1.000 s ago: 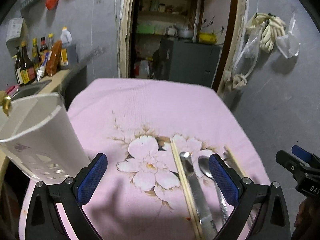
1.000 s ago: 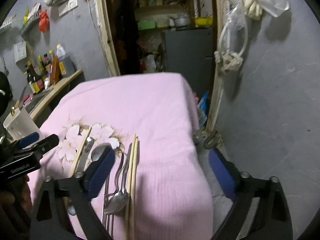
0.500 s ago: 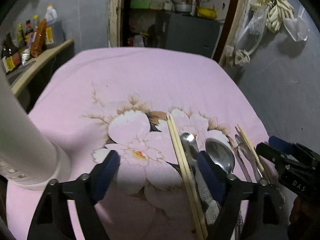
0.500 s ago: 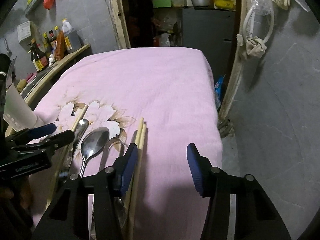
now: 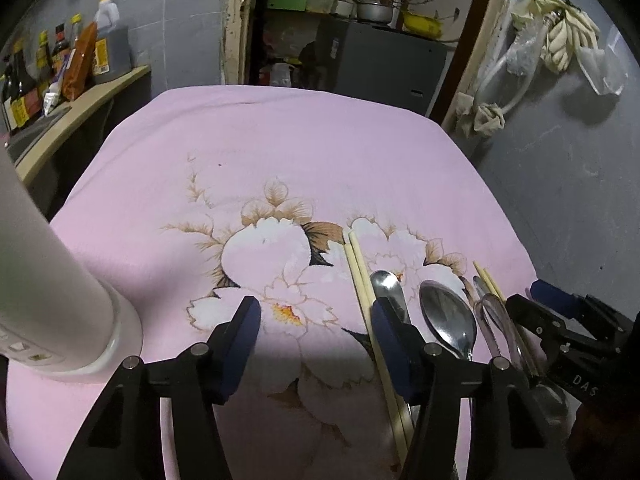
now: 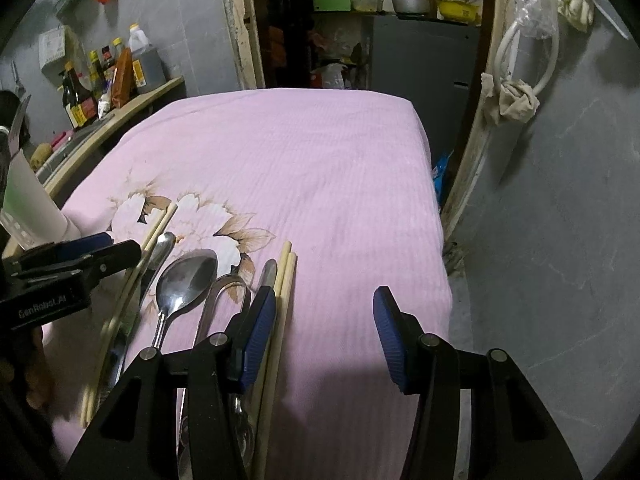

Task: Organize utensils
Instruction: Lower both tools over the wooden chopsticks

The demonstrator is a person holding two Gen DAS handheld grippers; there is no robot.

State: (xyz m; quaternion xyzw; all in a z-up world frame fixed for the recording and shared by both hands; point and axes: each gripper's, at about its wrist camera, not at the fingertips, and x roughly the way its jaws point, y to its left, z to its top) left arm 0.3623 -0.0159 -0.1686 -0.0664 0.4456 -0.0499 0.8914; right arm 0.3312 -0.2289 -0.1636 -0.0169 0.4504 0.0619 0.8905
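Utensils lie in a row on a pink flowered cloth [image 5: 304, 152]: a chopstick pair [image 5: 360, 276], a metal handle [image 5: 386, 286], a large spoon [image 5: 448, 314], thinner metal pieces [image 5: 490, 312] and a second chopstick pair [image 6: 286, 276]. The large spoon also shows in the right wrist view [image 6: 186, 280]. A white utensil holder [image 5: 48, 280] stands at the left. My left gripper [image 5: 316, 340] is open and empty, low over the cloth, its right finger over the first chopsticks. My right gripper [image 6: 326, 332] is open and empty, its left finger by the second chopsticks.
The cloth [image 6: 320, 168] drops off at its right edge beside a grey wall [image 6: 560, 200]. A shelf with sauce bottles [image 5: 60, 64] runs along the left. A doorway with a grey cabinet [image 5: 384, 64] lies beyond the far edge.
Both grippers have come down and forward over the cloth and their jaws have narrowed. The holder has slid toward the left edge of the left view.
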